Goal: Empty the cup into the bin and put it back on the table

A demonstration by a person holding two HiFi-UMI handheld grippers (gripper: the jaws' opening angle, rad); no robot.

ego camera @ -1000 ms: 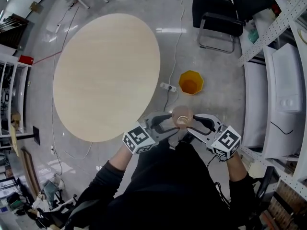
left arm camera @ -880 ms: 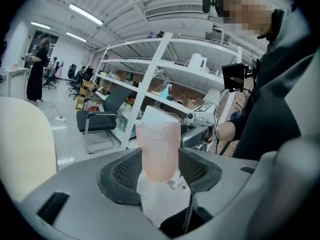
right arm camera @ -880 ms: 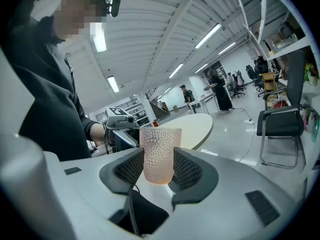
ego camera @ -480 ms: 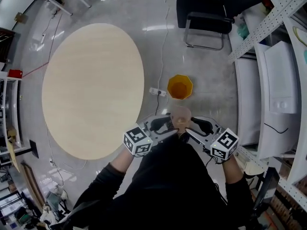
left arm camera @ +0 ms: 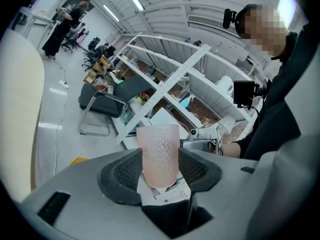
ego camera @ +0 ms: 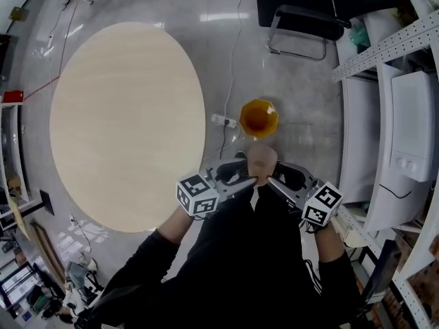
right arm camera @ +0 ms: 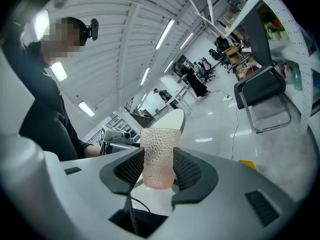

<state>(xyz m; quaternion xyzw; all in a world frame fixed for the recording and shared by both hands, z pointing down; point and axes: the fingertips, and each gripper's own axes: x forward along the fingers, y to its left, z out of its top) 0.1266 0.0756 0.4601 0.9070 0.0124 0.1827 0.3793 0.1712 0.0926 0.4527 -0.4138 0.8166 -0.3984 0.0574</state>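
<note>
The cup [ego camera: 261, 162] stands upright between the two grippers, well off the table [ego camera: 123, 122]. The left gripper [ego camera: 248, 179] and the right gripper [ego camera: 269, 181] each close their jaws on its lower half from opposite sides. Since a second ago this double hold is unchanged, and the bin [ego camera: 258, 118] still lies on the floor just ahead of the cup. The cup is translucent pink with a dimpled wall, the jaw pads are black and ribbed, the bin is an orange many-sided tub, and the table is a pale round top.
</note>
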